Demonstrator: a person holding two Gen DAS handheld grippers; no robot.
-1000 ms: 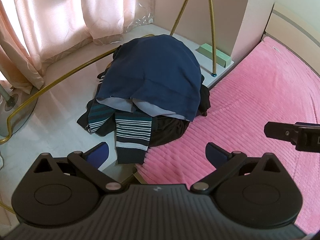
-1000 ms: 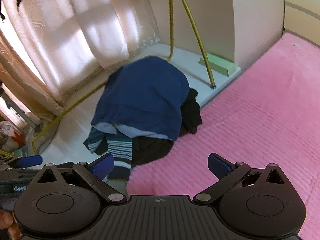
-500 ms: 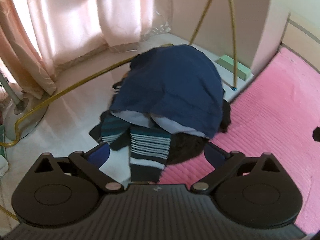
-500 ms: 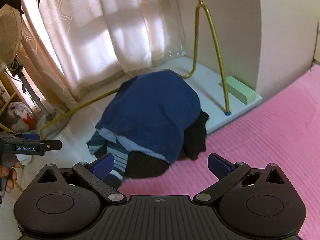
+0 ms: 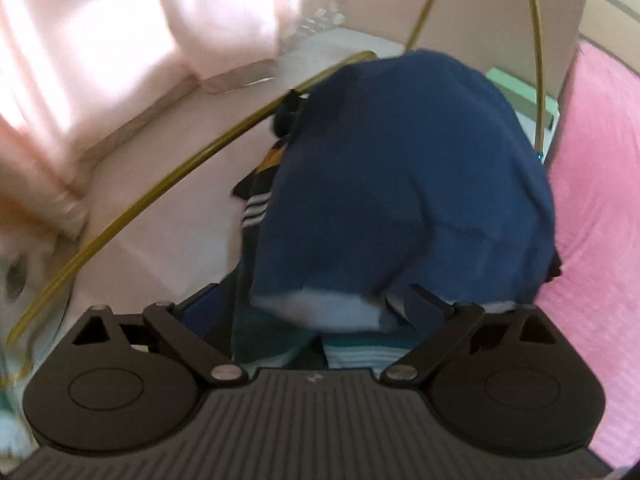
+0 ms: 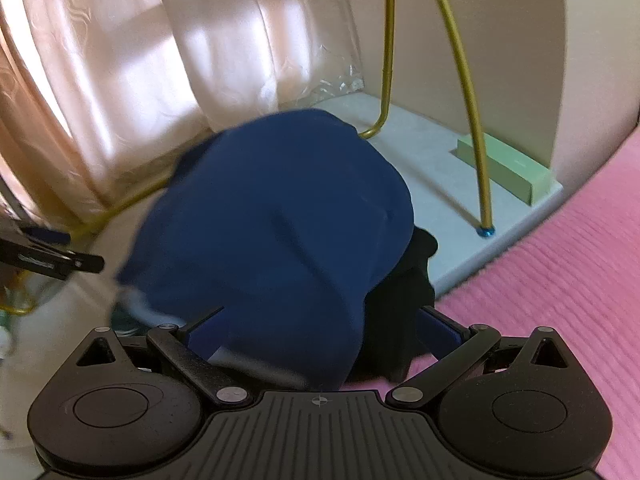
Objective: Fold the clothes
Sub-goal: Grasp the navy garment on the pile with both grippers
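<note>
Both hand-held grippers wide over navy garment (image 5: pixel 400 184); left hand-held gripper (image 5: pixel 316 300) closing, gripping nothing.

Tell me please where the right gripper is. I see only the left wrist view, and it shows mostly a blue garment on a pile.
Observer: The right gripper is at the near edge of the pile. Its jaws are open, with the blue garment between its fingers.
Operator: Is anything else between them?
Observer: Yes, a black garment beside the blue one, reaching onto the pink bed.
Operator: How does my left gripper look from there?
Observer: The left gripper is at the pile's left side, and its tip seems apart from the blue garment. Its jaws are closing, with cloth between them but not pinched.
</note>
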